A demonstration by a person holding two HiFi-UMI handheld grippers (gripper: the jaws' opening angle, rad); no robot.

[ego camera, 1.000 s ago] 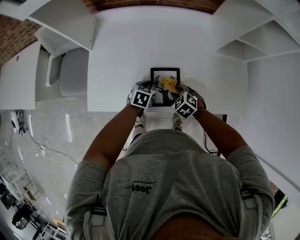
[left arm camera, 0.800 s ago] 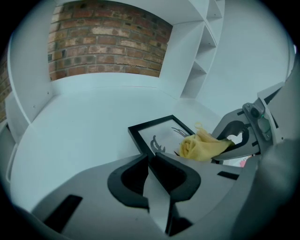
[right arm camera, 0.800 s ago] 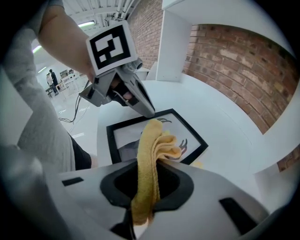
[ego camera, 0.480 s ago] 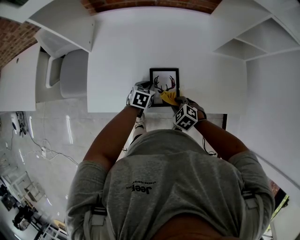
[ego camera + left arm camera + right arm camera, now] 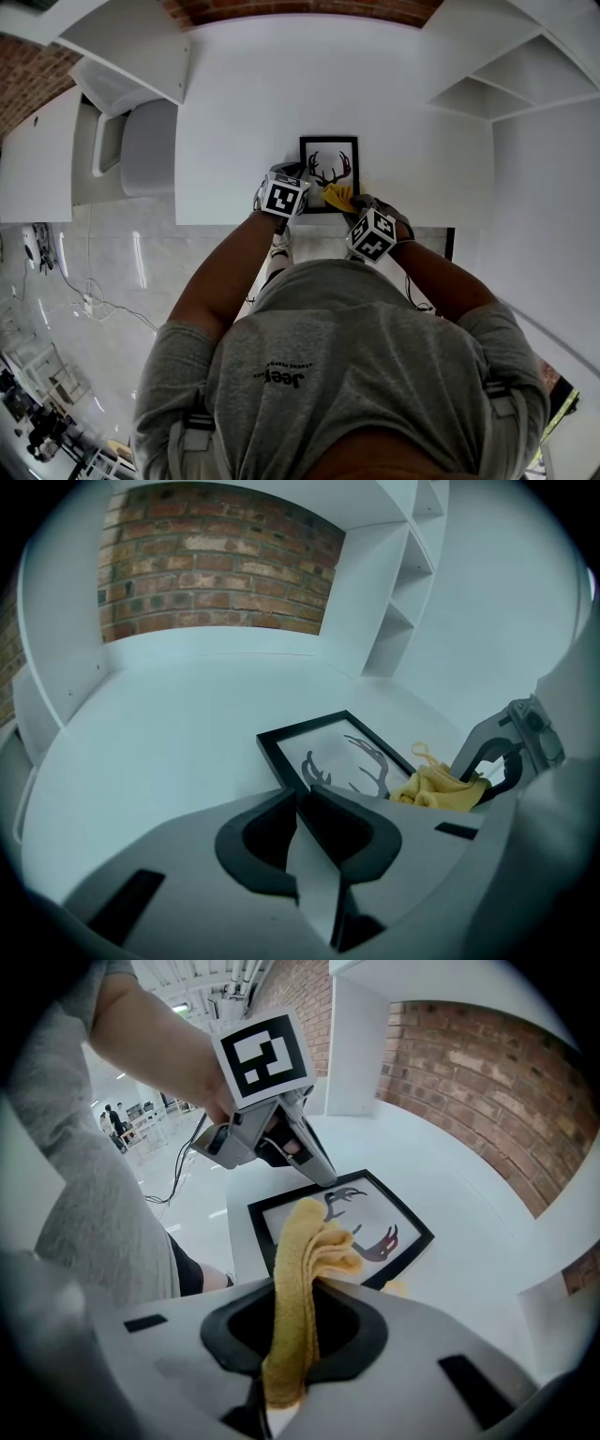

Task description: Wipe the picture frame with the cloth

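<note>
The picture frame [image 5: 329,174] lies flat on the bench [image 5: 244,103], whose front edge runs just beside it. The left claw [image 5: 302,797], jaws together, rests at the frame's near-left corner. The right claw [image 5: 314,1288] pinches a soft, floppy cloth [image 5: 295,1232] over its near-right corner. The glass is probably fragile and slippery, so hold the rim.

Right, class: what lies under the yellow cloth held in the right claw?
The cloth, clamped in the right claw, lies over the near right corner of the picture frame. The antler print shows beside it; that corner is covered.
</note>
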